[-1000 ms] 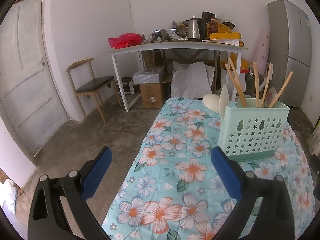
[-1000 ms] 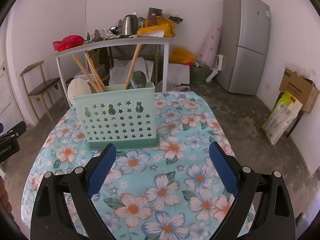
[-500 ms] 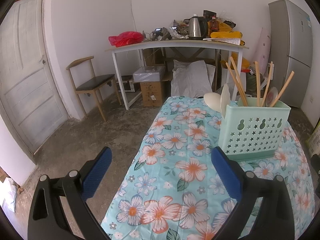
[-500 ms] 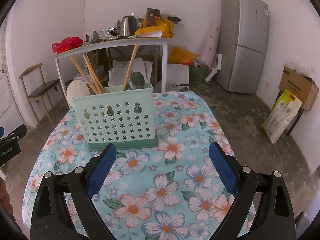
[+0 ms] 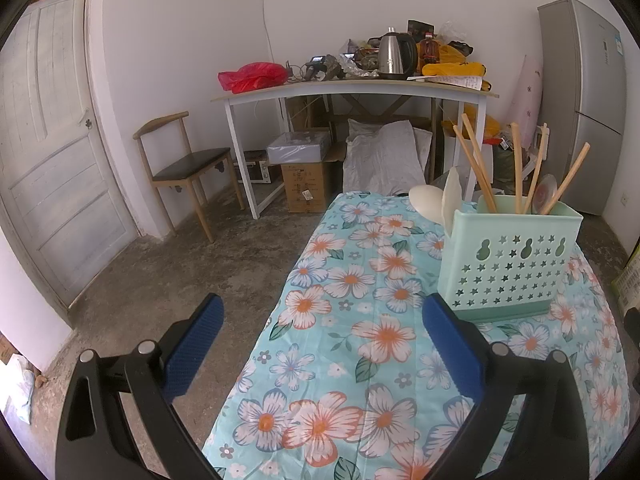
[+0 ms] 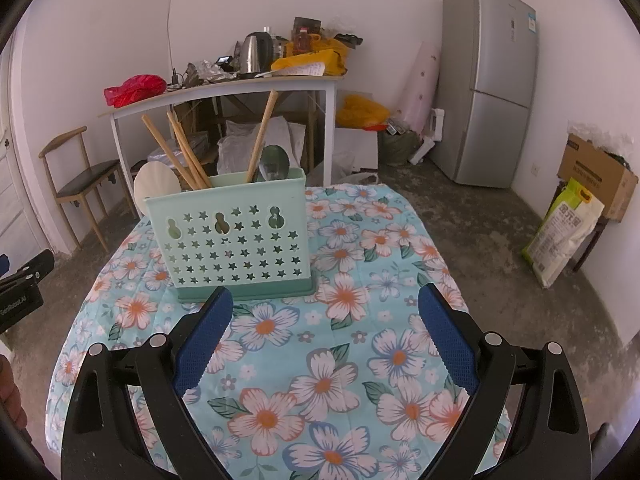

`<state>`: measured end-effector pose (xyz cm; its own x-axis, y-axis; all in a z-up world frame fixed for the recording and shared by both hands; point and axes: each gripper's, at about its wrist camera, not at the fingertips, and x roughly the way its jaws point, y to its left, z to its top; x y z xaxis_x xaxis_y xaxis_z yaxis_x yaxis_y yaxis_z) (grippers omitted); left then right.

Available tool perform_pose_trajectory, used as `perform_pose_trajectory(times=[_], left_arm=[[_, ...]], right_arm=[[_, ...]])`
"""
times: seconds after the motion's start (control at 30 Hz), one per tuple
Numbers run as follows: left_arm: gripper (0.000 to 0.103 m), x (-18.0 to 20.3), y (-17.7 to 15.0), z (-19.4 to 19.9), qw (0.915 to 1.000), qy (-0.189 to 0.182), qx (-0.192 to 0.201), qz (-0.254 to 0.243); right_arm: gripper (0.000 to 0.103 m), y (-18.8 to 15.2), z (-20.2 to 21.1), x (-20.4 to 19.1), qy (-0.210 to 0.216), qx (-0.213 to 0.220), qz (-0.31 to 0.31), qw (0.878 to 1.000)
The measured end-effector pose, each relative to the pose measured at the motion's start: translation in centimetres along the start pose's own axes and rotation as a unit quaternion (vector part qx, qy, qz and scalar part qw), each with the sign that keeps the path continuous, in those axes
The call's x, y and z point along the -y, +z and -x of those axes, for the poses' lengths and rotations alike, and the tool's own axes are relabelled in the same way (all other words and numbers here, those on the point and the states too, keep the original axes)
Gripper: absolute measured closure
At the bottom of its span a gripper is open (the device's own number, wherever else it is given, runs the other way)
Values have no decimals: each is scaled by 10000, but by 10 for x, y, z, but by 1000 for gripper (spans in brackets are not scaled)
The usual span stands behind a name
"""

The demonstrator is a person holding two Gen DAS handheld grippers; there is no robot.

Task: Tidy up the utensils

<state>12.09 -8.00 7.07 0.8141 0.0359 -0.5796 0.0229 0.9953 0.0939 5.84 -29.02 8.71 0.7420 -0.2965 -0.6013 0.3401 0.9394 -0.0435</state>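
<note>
We see a mint-green utensil holder [image 6: 228, 236] standing upright on the flowered cloth [image 6: 340, 320] that covers the worktop; its plastic front wall is pierced with rows of small stars and 3 gourd-shaped holes. Inside it stand wooden chopsticks [image 6: 176, 152], leaning at different angles, a metal spoon [image 6: 274, 162] with its bowl up, and pale flat spoons [image 5: 438, 200] at the left end. How the inside is divided we cannot tell.

Our left hand-held gripper [image 5: 320, 340] hovers over the near left edge of the cloth, its jaws wide apart with nothing between them; the holder sits ahead and to its right. Our right hand-held gripper [image 6: 326, 336] is held low over the cloth just in front of the holder, also spread wide and empty, its left finger [image 6: 204, 336] near the holder's base. The finger pads are blue and finely ribbed, on black frames.

Behind stand a white side table [image 5: 352, 92] with a steel kettle [image 5: 394, 54] and a red bag [image 5: 252, 76], a wooden chair [image 5: 184, 168] and a grey fridge [image 6: 486, 80]
</note>
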Motion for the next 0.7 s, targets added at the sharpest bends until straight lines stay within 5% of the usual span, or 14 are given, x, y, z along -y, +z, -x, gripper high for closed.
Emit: perform_pose_trajectory(times=[0.7], left_arm=[[6,0,1,0,10000,1,2,-16]], right_arm=[[13,0,0,-1,11,3,11,10000]])
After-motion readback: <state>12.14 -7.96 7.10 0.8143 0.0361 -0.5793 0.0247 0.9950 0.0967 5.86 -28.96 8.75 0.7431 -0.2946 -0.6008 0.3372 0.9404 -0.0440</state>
